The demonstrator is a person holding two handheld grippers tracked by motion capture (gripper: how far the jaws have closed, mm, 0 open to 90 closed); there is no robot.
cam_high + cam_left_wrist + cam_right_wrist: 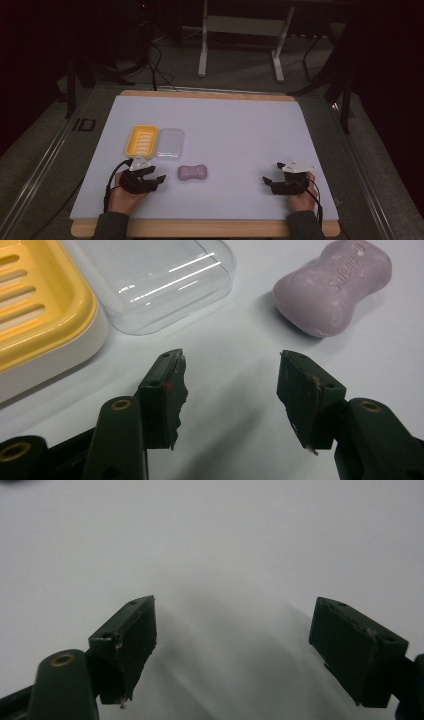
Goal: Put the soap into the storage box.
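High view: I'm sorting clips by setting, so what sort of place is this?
Probably a lab or test workshop, not a home. A white-topped table stands on a bare floor with cables trailing in the dark behind it, beside the metal legs of another bench.

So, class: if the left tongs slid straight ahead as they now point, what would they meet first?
Probably bare table first: the left tongs aim between the clear lid and the purple soap bar, though depth is unclear.

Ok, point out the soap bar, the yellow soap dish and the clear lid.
soap bar (332, 290), left gripper view, middle of its top face
yellow soap dish (142, 139), high view, slotted middle
clear lid (170, 142), high view, flat centre
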